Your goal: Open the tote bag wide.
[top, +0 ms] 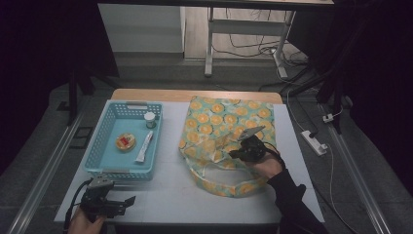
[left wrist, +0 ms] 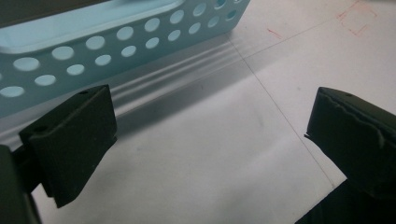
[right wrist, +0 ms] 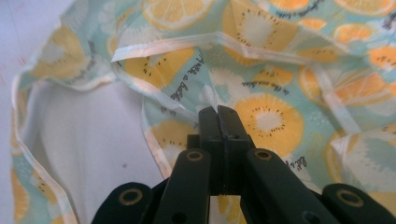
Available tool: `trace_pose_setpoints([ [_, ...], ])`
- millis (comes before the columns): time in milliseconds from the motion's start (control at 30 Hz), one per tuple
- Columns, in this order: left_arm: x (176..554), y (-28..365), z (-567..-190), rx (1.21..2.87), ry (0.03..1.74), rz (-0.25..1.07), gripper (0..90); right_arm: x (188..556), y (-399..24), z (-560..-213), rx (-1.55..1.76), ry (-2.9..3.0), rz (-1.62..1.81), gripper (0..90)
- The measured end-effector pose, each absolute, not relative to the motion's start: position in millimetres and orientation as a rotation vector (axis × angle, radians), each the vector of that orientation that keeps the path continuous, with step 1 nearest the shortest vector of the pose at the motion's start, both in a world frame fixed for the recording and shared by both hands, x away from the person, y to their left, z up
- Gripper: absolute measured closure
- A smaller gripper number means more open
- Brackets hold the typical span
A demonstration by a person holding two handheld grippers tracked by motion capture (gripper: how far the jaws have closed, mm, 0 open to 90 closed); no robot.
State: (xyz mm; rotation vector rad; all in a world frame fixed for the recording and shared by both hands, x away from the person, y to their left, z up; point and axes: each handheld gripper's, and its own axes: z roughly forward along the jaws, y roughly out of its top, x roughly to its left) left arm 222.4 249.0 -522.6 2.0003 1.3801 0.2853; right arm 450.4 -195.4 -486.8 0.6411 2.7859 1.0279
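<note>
A cloth bag (top: 229, 126) printed with orange slices lies on the right half of the white table, its mouth toward the front. My right gripper (top: 234, 154) rests on it near the mouth edge. In the right gripper view the jaws (right wrist: 217, 112) are pressed together on a small fold of the bag's fabric (right wrist: 271, 116). At the table's front left corner my left gripper (top: 128, 200) lies low and open, pointing right. The left gripper view has its wide-apart jaws (left wrist: 205, 135) holding nothing, over bare table just in front of the blue basket (left wrist: 93, 42).
The light blue perforated basket (top: 104, 126) at the left holds a small white jar (top: 150, 118), a round tin (top: 125, 142) and a white tube (top: 144, 147). Bare white table (top: 170, 195) lies between the grippers. A power strip (top: 314, 141) sits on the floor at the right.
</note>
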Motion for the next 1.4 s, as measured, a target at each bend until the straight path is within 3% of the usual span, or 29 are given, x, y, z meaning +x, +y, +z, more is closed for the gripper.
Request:
trace_pose_setpoints([
  [1400, 223, 249, -523, 1.996, 1.382, 0.282, 2.0, 436, -162, -413, 0.629, 2.702, 1.222, 90.0],
])
